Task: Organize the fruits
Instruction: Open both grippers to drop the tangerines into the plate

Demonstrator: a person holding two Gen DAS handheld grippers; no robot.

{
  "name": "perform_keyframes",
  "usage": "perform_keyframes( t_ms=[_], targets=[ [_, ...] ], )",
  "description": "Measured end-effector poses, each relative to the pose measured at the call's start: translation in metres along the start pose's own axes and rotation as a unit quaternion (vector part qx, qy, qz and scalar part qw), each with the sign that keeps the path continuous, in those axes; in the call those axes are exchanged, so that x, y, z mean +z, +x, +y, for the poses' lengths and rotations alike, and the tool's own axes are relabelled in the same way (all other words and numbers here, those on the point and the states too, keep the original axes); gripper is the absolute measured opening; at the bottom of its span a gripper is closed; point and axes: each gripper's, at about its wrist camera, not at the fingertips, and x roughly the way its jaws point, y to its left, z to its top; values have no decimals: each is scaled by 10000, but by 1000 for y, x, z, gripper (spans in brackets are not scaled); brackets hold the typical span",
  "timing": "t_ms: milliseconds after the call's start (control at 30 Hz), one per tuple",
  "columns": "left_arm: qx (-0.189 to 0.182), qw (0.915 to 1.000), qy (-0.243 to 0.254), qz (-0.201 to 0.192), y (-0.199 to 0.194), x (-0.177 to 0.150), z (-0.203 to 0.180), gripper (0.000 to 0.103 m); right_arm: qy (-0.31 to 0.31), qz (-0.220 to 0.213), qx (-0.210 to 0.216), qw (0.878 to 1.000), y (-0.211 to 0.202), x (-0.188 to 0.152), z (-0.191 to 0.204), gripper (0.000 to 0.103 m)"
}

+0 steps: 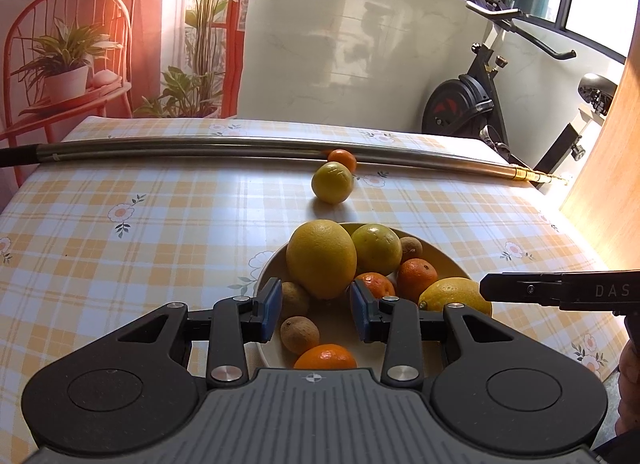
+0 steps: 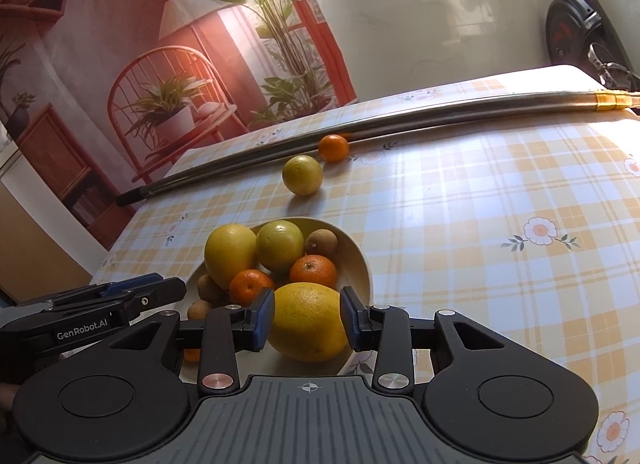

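The right gripper [image 2: 307,322] has its blue pads on either side of a big yellow citrus [image 2: 308,322] at the near right rim of the bowl [image 2: 360,260]; the pads sit at the fruit's flanks, apparently touching, though a firm clamp cannot be told for sure. In the left view this same citrus [image 1: 452,294] lies at the bowl's right edge with the right gripper's finger [image 1: 560,290] reaching in over it.

The left gripper [image 1: 316,310] hangs over the near side of the bowl [image 1: 264,276], jaws apart and holding nothing. Between its pads show two kiwis [image 1: 299,334], a tangerine [image 1: 326,357] at the near rim, and the base of a large lemon-yellow fruit [image 1: 321,259].

Further into the bowl lie a yellow-green orange [image 1: 377,249], two more tangerines [image 1: 417,279], and another kiwi [image 1: 411,248] at the far side.

Beyond the bowl, on the checked tablecloth [image 1: 120,224], a loose yellow-green orange [image 1: 332,183] stands apart from the bowl, and just behind it, touching or nearly so, a small tangerine [image 1: 342,159] rests against a long metal pole [image 1: 200,146] lying across the table's far side.

Past the table, right of the bowl, stands an exercise bike [image 1: 472,104]; to the left hangs a backdrop [image 1: 120,24] printed with plants, a chair and a lamp.
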Motion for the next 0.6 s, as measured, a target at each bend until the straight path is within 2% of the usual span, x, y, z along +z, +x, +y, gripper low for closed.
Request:
perform_keyframes(
  t_ms=[600],
  targets=[
    [1, 10000, -32, 70, 2, -1, 2, 39, 94, 76, -19, 9999, 5, -1, -6, 34]
  ],
)
